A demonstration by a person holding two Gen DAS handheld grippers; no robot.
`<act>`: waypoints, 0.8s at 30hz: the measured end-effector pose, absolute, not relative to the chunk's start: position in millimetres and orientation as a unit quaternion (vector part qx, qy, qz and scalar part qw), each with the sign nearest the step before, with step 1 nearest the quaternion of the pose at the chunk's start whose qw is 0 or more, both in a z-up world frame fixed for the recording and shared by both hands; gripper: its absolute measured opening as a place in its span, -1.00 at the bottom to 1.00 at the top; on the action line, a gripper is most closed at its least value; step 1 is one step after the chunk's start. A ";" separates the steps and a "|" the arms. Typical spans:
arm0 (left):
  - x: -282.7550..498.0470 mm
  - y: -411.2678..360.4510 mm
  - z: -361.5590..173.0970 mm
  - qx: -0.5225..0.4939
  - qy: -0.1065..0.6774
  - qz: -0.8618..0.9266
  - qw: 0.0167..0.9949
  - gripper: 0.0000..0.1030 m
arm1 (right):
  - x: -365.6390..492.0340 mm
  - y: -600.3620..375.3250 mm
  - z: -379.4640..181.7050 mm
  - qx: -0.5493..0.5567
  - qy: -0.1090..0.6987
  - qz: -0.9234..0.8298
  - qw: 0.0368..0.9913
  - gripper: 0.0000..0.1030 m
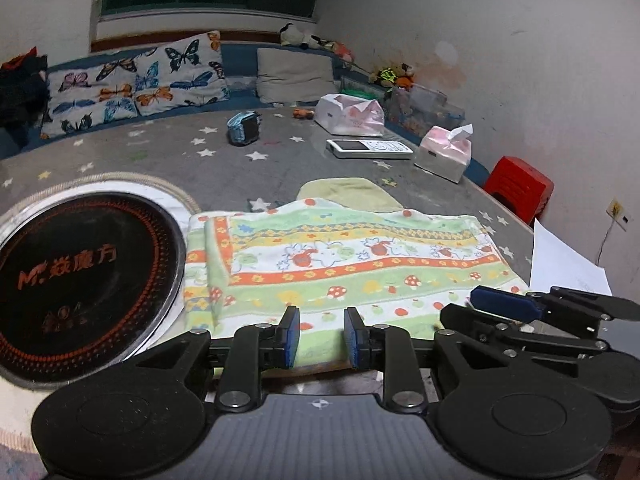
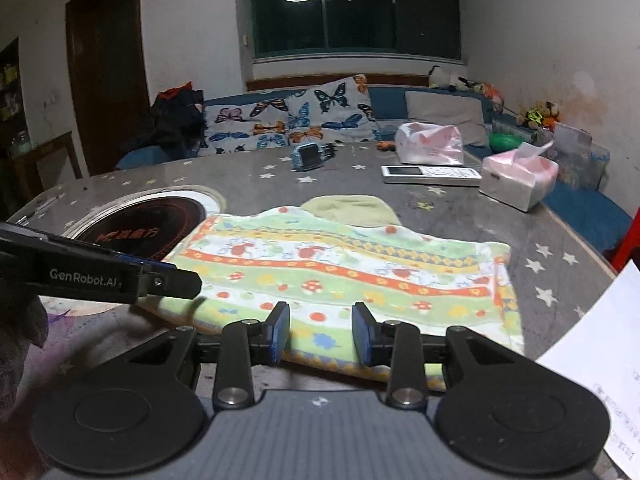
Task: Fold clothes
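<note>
Across the middle of both wrist views we see the folded patterned towel (image 1: 340, 264), a soft cloth in green, orange and yellow bands with mushrooms and rabbits, lying flat on the grey star-printed surface (image 1: 168, 152). At the bottom centre of the left wrist view our left gripper (image 1: 322, 334) has its blue-padded fingers (image 1: 291, 336) spread a little apart over the near hem of the towel, with cloth showing in the gap and no pad pressing on it. At the bottom centre of the right wrist view our right gripper (image 2: 320, 332) likewise holds its fingers (image 2: 280, 332) parted above the towel's near edge, pinching nothing. Behind the towel, toward the upper middle, a pale yellow-green cloth (image 1: 352, 194) peeks out from under it. At the left of the left view sits the round black induction hob with orange lettering (image 1: 80, 276), just beside the towel's left edge. Farther back, at the upper right, lie a white remote control (image 1: 370, 148) and a pink tissue pack (image 1: 444, 152). A white sheet of paper (image 1: 564, 260) lies at the right edge.
</note>
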State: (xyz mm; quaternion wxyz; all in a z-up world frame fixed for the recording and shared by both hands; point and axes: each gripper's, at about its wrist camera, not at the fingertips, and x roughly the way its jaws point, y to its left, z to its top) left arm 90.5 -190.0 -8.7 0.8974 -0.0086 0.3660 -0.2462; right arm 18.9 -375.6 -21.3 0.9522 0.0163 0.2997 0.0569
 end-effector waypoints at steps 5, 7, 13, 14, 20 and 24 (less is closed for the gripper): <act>93.8 -179.7 -17.2 -0.029 0.385 -0.237 0.892 -0.48 | 20.4 -371.6 -30.3 0.020 0.310 0.057 0.949 -0.29; 93.9 -176.1 -17.3 -0.036 0.387 -0.236 0.891 -0.48 | 18.7 -372.6 -28.4 0.023 0.310 0.055 0.949 -0.24; 87.0 -172.9 -12.6 -0.046 0.387 -0.241 0.889 -0.26 | 12.0 -371.7 -24.3 0.021 0.312 0.049 0.948 0.06; 85.0 -172.4 -12.1 -0.046 0.387 -0.242 0.888 -0.23 | 11.2 -371.6 -24.1 0.022 0.313 0.049 0.948 0.12; 73.7 -168.4 -10.5 -0.049 0.389 -0.244 0.887 -0.04 | 3.2 -371.1 -22.6 0.030 0.313 0.033 0.949 0.47; 68.2 -162.9 -13.1 -0.053 0.395 -0.239 0.885 0.09 | -2.0 -367.6 -21.9 0.027 0.313 0.025 0.949 0.56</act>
